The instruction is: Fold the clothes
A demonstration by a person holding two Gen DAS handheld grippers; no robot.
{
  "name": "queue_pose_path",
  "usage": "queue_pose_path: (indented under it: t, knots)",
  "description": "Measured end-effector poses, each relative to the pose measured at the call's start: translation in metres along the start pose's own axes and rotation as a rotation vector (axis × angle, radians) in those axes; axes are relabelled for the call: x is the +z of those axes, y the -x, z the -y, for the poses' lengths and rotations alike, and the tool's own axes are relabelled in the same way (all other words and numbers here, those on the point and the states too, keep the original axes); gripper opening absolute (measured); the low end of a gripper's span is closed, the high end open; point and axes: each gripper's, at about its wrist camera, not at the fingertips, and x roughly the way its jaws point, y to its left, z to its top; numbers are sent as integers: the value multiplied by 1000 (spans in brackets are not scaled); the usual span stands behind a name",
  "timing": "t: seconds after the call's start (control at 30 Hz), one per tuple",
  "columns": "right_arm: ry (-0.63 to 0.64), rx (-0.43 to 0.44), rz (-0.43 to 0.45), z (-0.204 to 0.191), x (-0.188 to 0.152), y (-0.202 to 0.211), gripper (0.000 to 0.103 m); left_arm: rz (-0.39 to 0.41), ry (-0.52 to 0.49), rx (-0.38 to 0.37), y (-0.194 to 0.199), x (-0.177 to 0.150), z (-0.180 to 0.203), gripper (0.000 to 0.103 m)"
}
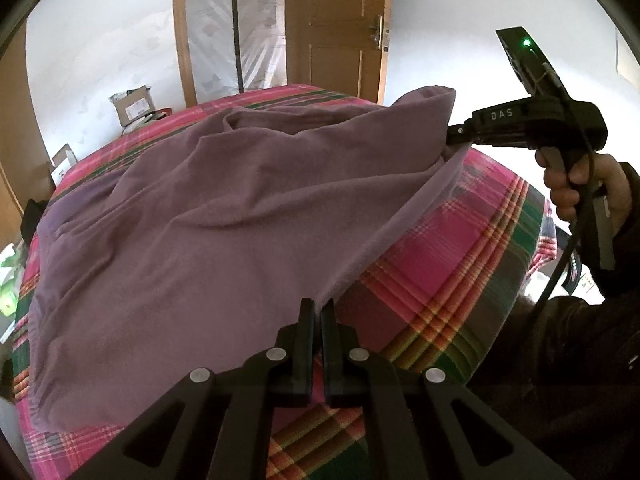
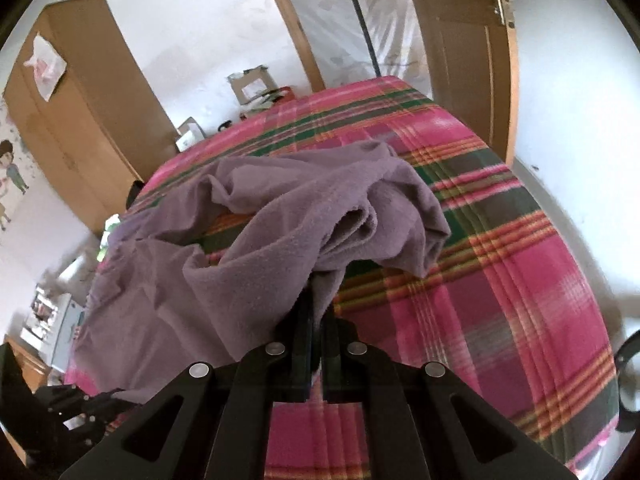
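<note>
Garment: a purple garment (image 1: 192,208) lies spread over a bed (image 1: 452,264) with a pink and green checked cover; one side is lifted off the bed, the rest rests crumpled on it.
Left tongs (image 1: 318,306): clenched on the near edge of the garment, the cloth running up from their tips; judged to pin one point of the edge so the hem pulls straight.
Right tongs (image 2: 318,304): clenched on a bunched fold of the same garment, which drapes over their tips; the left view shows them raised above the bed at the garment's far right edge, worked by a hand (image 1: 580,188).
Why held so: with two points of one edge gripped and apart, the cloth between them hangs taut, which suits carrying that edge across the rest.
Stage: judged mid-fold or mid-straightening; no neat folded shape shows.
Risk: the bunched layers in the right grip may carry over as creases.
</note>
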Motion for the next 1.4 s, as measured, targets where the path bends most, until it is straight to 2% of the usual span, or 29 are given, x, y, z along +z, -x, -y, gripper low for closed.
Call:
queue_pose_path:
  t: [0.33, 0.47, 0.63, 0.73, 0.87, 1.0, 1.17, 1.3, 1.4]
  knots:
    - [31, -69, -18, 2, -17, 5, 3, -24, -11, -15, -1, -7, 1, 3]
    - [103, -146, -26, -3, -23, -2, 3, -30, -13, -16, -2, -10, 4, 4]
    - [142, -167, -12, -3, -29, -1, 3, -25, -9, -13, 0, -13, 6, 5]
    - [153, -137, 19, -5, -30, 6, 3, -27, -2, -11, -1, -13, 3, 4]
    - [98, -68, -1, 3, -33, 4, 3, -31, -3, -4, 0, -11, 4, 5]
    - [92, -25, -35, 11, -36, 1, 7, -16, 25, -18, 8, -5, 2, 6]
    - [70, -37, 14, 26, -33, 16, 11, 19, 48, -18, 21, 5, 0, 8]
    - [41, -89, 58, 46, -26, 24, 29, 31, 82, -35, 30, 11, -5, 9]
    - [31, -108, 76, 60, -19, 23, 30, 44, 100, -58, 35, 13, -5, 9]
